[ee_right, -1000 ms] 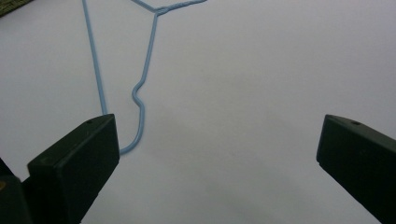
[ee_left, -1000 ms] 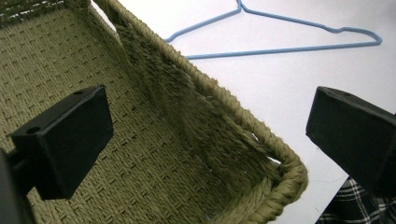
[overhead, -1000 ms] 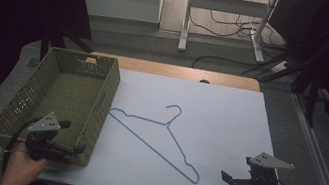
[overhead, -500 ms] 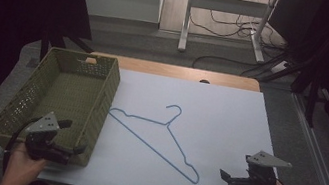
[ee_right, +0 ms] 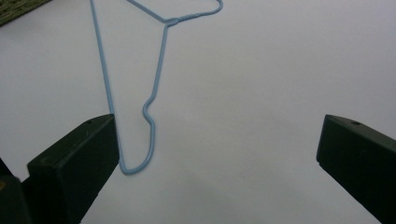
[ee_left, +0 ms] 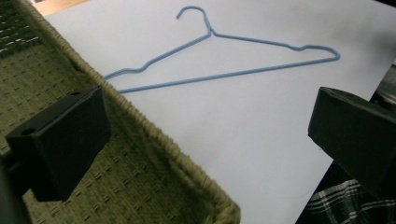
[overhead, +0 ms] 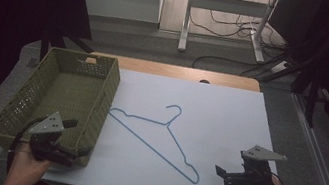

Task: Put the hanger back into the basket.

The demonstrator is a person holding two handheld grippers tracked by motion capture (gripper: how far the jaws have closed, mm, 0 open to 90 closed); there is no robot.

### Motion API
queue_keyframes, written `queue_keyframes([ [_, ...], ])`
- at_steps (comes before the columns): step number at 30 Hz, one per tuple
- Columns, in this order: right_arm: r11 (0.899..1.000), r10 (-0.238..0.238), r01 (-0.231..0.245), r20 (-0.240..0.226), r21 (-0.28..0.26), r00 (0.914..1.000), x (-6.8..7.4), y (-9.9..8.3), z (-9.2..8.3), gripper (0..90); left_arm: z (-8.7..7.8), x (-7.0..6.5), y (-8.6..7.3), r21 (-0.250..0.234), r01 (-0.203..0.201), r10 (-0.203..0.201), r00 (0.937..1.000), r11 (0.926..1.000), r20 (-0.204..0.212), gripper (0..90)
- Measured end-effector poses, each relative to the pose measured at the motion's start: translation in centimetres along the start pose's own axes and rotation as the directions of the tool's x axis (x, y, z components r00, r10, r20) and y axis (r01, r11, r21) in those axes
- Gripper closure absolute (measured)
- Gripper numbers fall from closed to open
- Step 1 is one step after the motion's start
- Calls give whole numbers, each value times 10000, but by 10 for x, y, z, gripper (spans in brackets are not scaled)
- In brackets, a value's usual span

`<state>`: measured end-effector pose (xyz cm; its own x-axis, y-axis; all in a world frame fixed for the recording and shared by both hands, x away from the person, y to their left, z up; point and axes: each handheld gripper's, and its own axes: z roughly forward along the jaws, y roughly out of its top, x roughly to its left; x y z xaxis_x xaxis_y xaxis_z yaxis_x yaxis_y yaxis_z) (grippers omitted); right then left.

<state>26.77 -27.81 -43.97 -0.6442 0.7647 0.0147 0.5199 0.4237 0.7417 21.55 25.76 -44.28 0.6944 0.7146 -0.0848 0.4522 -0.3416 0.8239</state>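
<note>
At the near edge of the tabletop (overhead: 230,108) we hold both tools low: the left hand-held gripper (overhead: 79,136) sits at the near left corner, over the near end of the woven green basket (overhead: 30,95), and the right hand-held gripper (overhead: 221,173) sits near the near right corner, pointing left toward the blue wire hanger (overhead: 155,134). Both stand wide open with nothing between the jaws; each gripper view shows its two black jaws far apart with bare white surface or basket weave between them. Compared with a second ago, very little has changed: the right hand-held gripper has eased slightly leftward, so its tip now lies just beside the hanger's near rounded corner, and the left one has barely shifted over the basket's near rim. We read that as the opening of an approach, with no grasp begun. The hanger has not moved; it lies flat in the middle of the tabletop, its long bar running from the basket's right wall down toward the right hand-held gripper, its hook pointing toward the far edge. In the right gripper view the near corner loop (ee_right: 133,165) rests just beside the left jaw, not between the two. Farther off, the basket stands empty along the left edge, and beyond the far edge we see floor and cables.
</note>
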Motion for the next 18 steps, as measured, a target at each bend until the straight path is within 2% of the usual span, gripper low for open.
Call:
queue_keyframes([
  [7, 10000, 63, -63, -120, 1, 9999, 3, 8, 2, 0, 6, -6, 9, -20, -235, 235, 9992, 9997, 335, 0],
  [18, 9999, -162, 161, -307, -32, 9994, 8, 19, 9, 0, 18, -16, 24, 114, -169, 158, 9962, 9998, 852, 3],
])
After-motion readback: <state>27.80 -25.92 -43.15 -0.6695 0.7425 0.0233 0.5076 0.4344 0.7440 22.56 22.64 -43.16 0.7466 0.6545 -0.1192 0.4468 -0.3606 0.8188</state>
